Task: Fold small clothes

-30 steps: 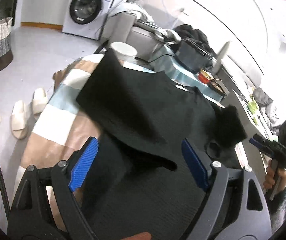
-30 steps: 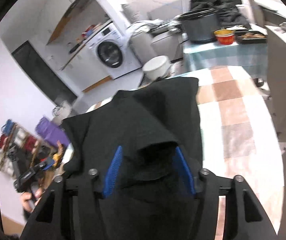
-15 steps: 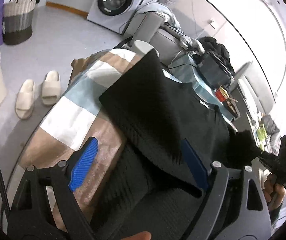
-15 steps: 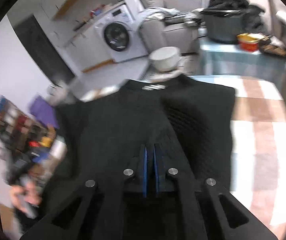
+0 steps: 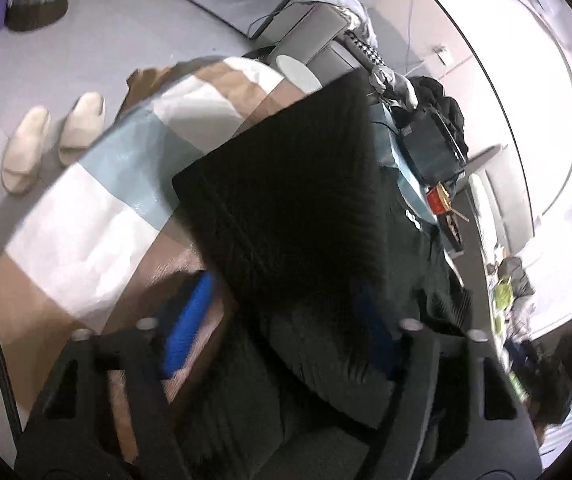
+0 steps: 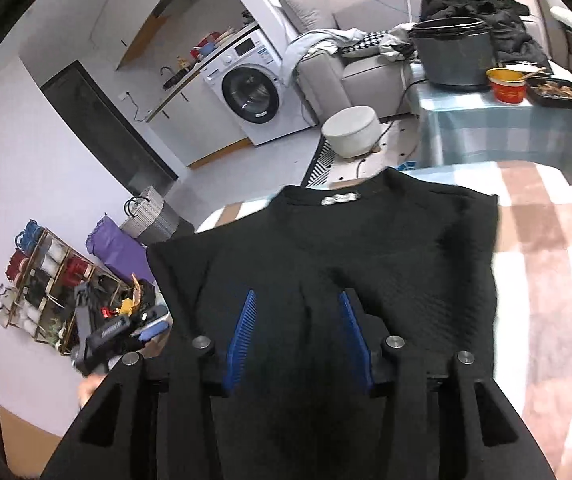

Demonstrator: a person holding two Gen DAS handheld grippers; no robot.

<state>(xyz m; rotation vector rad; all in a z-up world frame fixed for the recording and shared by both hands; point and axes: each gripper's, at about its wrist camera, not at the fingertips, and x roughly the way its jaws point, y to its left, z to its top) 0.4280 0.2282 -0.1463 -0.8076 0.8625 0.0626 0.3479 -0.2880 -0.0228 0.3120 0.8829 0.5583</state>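
In the left wrist view, the left gripper [image 5: 278,320] is hovering with its jaws spread over the black garment [image 5: 297,208], which is lying on the checked tablecloth [image 5: 98,216] with a folded panel doubled over its near part. In the right wrist view, the right gripper [image 6: 297,332] is holding its jaws spread above the garment's near edge, its white neck label [image 6: 340,199] lying at the far side.
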